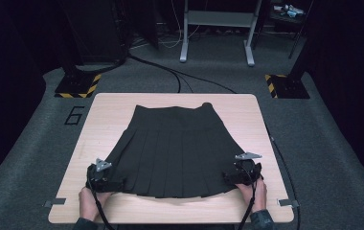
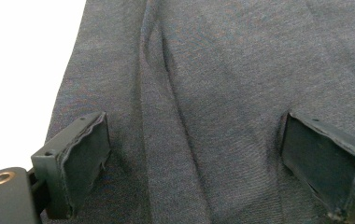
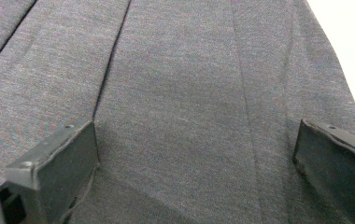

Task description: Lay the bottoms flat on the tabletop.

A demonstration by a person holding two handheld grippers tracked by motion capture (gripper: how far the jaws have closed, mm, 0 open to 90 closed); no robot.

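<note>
A dark pleated skirt [image 1: 175,148] lies flat on the light wooden table [image 1: 108,108], waistband far, hem near me. My left gripper [image 1: 104,179] rests over the hem's near left corner. In the left gripper view its jaws stand wide apart over the grey cloth [image 2: 203,93], with the skirt's left edge and bare table [image 2: 21,65] beside them. My right gripper [image 1: 240,173] sits over the hem's near right corner. Its jaws are likewise spread over the pleated cloth [image 3: 175,102], nothing pinched between them. A hand holds each gripper at the table's near edge.
The table stands on grey carpet with a "6" marked [image 1: 73,115] at its left. Black cables [image 1: 170,72] run across the floor behind. Yellow-and-black striped bases [image 1: 77,86] [image 1: 285,86] and a grey metal frame [image 1: 218,28] stand farther back.
</note>
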